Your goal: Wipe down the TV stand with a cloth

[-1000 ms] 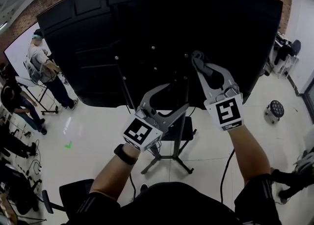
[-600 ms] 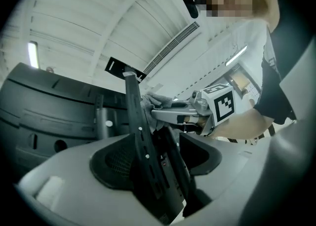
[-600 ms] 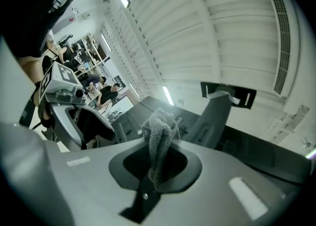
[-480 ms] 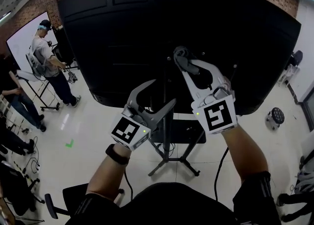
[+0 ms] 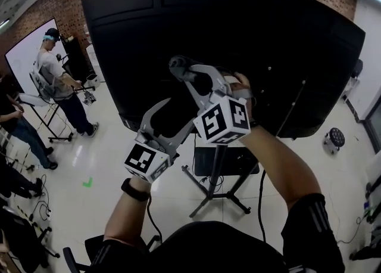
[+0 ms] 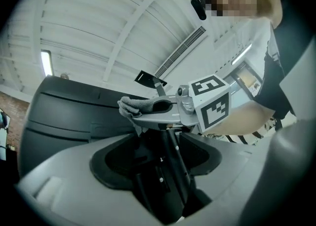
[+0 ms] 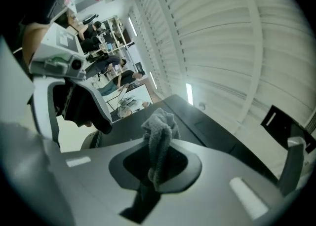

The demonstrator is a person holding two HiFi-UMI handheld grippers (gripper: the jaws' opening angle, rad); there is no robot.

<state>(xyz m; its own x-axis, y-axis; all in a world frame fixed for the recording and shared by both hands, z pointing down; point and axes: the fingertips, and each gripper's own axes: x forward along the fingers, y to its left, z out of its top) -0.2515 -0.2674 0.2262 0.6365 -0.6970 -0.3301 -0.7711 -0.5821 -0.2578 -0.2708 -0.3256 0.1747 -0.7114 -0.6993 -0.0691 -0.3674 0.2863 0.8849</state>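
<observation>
The TV's black back [image 5: 238, 39] fills the top of the head view, above the stand's column [image 5: 219, 158] and splayed legs [image 5: 214, 197]. My right gripper [image 5: 180, 66] reaches up and left across that back, shut on a grey cloth [image 5: 176, 63] at its tips. The right gripper view shows the cloth [image 7: 160, 136] bunched and sticking out between the jaws. My left gripper [image 5: 187, 112] hangs lower, under the right one, jaws apart and empty. In the left gripper view the right gripper [image 6: 131, 109] holds the cloth [image 6: 134, 105] against the black panel [image 6: 64, 111], and a dark column [image 6: 165, 170] shows between my own jaws.
A black shelf [image 5: 229, 160] sits on the stand's column and a cable [image 5: 261, 200] hangs to the floor. People [image 5: 56, 81] stand by equipment at the left. A round stool [image 5: 334, 136] is at the right and a black chair [image 5: 89, 247] near my feet.
My right gripper has swung left and upward across the TV's back with the cloth, crossing over the left gripper. The left gripper drifted slightly left and lower.
</observation>
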